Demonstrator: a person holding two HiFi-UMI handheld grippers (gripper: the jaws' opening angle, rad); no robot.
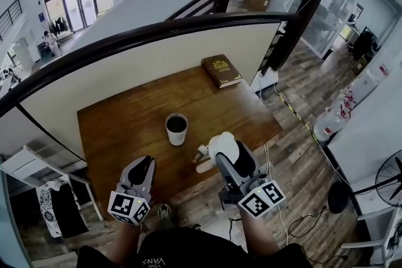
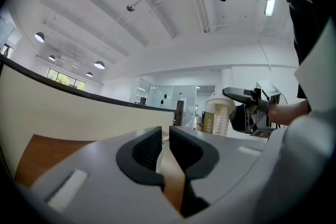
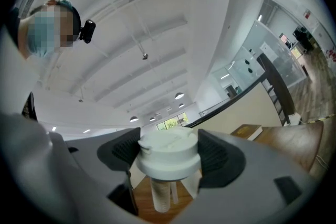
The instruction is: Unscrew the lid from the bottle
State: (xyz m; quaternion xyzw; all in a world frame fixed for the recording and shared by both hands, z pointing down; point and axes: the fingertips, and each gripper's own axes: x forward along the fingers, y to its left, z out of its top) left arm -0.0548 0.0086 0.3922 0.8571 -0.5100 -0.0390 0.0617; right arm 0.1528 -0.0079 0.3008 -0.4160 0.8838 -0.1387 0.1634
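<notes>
1. Bottle with its white lid is up off the table, held in my right gripper.
2. Right gripper view: both pads press on the sides of the lid, so that gripper is clamped on it. A ribbed, paler part of the bottle shows under the lid at 6 o'clock.
3. My left gripper is all but closed. Only a thin slit shows between its pads, and nothing is in it.
4. Left gripper view: the bottle stands at about 2 o'clock from those jaws, clear of them, with brown lettering on its side. The right gripper reaches it from 3 o'clock.
5. Head view: the left gripper sits low at 7 o'clock and the right gripper at 5 o'clock, with the bottle at the right one's tip, over the table's near edge.
6. An open white cup stands on the table at about 10 o'clock from the bottle, near but apart.
7. A brown book lies at the far edge, at 1 o'clock from the cup.
</notes>
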